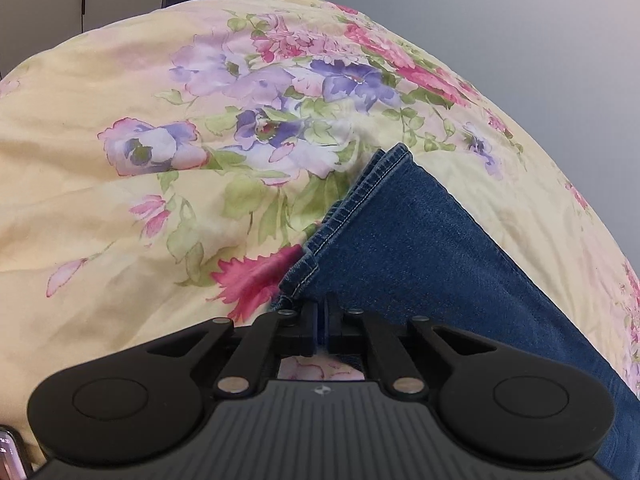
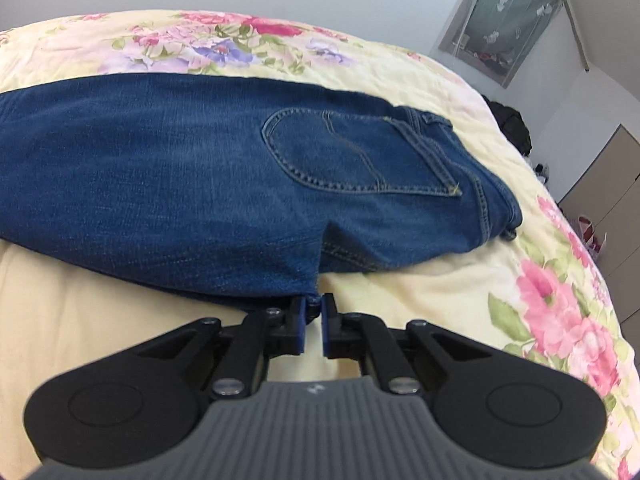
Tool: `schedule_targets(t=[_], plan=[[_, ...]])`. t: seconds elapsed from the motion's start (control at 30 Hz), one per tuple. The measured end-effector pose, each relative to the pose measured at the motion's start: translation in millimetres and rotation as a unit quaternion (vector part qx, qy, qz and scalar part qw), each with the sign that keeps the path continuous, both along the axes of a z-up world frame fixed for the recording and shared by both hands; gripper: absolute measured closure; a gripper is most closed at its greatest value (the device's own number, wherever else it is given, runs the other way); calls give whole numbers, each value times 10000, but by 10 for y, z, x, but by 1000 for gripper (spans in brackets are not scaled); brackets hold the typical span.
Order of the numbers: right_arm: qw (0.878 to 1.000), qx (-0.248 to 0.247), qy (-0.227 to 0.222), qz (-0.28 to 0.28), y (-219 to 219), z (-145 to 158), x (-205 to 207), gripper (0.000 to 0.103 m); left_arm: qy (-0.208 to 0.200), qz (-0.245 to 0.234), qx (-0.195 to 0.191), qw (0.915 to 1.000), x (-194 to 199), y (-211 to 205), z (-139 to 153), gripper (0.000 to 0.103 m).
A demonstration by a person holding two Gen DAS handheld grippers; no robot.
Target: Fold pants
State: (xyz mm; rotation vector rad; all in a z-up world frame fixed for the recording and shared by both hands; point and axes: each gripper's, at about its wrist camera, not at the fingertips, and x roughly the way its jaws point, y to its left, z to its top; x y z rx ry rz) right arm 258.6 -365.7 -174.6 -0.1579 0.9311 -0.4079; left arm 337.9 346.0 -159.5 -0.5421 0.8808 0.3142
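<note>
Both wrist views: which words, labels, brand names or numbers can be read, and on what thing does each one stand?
No readable text.
Small white emblem on the left hand-held gripper body: a mark, no letters.
The same emblem on the right hand-held gripper: blurred.
Jeans: no label shows.
Screen at the left view's corner: too small to read.

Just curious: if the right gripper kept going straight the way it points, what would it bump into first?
Most likely the jeans: the right gripper is already shut on their near edge, with the denim straight ahead on the flowered bedspread.
</note>
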Motion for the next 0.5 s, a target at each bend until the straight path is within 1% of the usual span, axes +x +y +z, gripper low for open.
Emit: schedule_targets(t=[0.03, 0.07, 0.13, 0.17, 0.2, 0.23, 0.27, 0.37, 0.43, 0.47, 0.5], plan=[[10000, 50, 58, 28, 0, 9, -5, 103, -18, -83, 29, 10000, -10, 21, 13, 92], [9999, 114, 112, 46, -10, 26, -4, 103, -49, -136, 59, 9999, -30, 44, 38, 86], [9996, 205, 168, 68, -1, 93, -58, 98, -28, -212, 218, 9995, -66, 64, 112, 79], [9995, 186, 233, 73, 12, 126, -76, 90, 22, -210, 418, 9989, -82, 52, 169, 67], [9995, 151, 264, 101, 37, 163, -119, 87, 22, -206, 657, 9976, -108, 33, 231, 60], [9995, 108, 256, 135, 62, 212, -161, 87, -41, -252, 874, 9958, -135, 6, 299, 58], [9995, 65, 209, 212, 97, 271, -196, 87, -141, -355, 1006, 9942, -156, -17, 362, 58], [9977, 62, -93, 663, 243, 483, -232, 87, -320, -921, 1039, 9898, -94, -126, 536, 57], [9945, 109, -212, 1018, 380, 586, -126, 82, -419, -1350, 1283, 9816, 1, -266, 627, 52], [9920, 157, -261, 1224, 466, 618, -41, 80, -454, -1577, 1452, 9757, 72, -365, 661, 50], [9890, 212, -302, 1434, 557, 638, 48, 80, -432, -1748, 1580, 9709, 146, -442, 677, 48]])
